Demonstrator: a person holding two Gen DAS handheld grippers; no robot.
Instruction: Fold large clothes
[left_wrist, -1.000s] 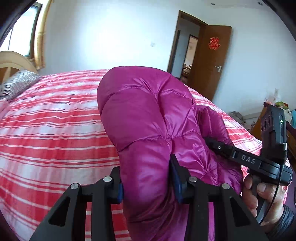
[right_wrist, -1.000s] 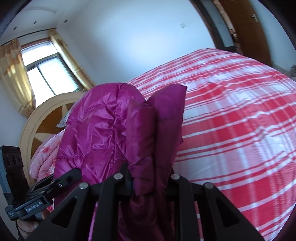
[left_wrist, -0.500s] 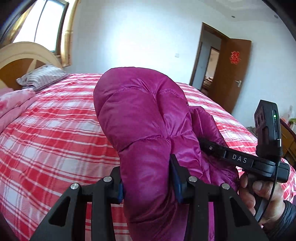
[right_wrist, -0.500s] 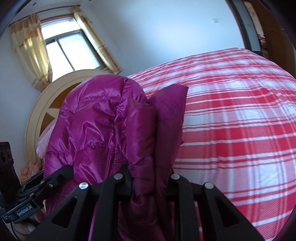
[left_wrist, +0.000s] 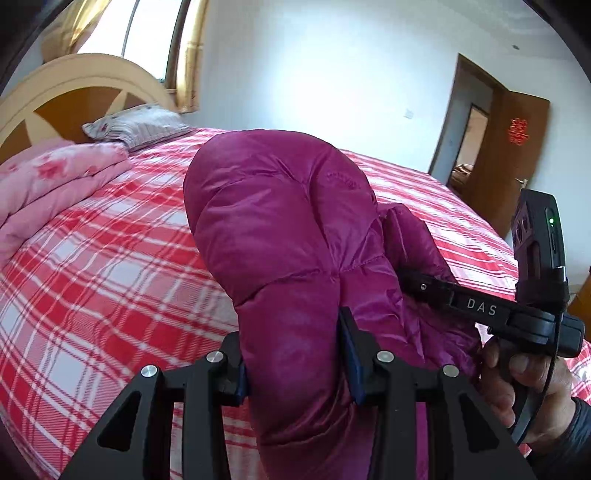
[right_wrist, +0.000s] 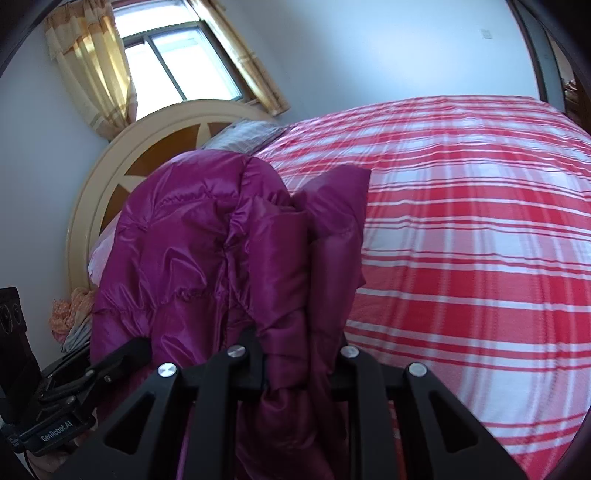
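Left claw (left_wrist: 295, 354) clamped on a thick quilted fold of the magenta down jacket (left_wrist: 280, 229), blue-edged pads (left_wrist: 349, 354) pressed in from both sides, gap between them filled entirely by fabric. Right claw (right_wrist: 301, 363) likewise closed on 2 bunched layers of the same jacket (right_wrist: 192, 251), the fingers sunk into the folds (fingertips themselves hidden by cloth). Jacket held up off the bed (left_wrist: 110, 266) between the 2 claws, bulging forward over the red-and-white checked bedspread (right_wrist: 461, 258), lower part hanging out of sight below both cameras. From the left wrist view: right-hand gripper body marked "DAS" just beside the jacket, gripped by a bare hand (left_wrist: 524, 387) in a dark sleeve. From the right wrist view: the other gripper's handle low at the left edge, touching the jacket's side. Further back: folded pink floral quilt (left_wrist: 48, 184) and a striped pillow (left_wrist: 136, 125) against the curved wooden headboard (right_wrist: 122, 177), window (right_wrist: 177, 55) with yellow curtains above it, brown door (left_wrist: 517, 155) ajar with a red ornament on it.
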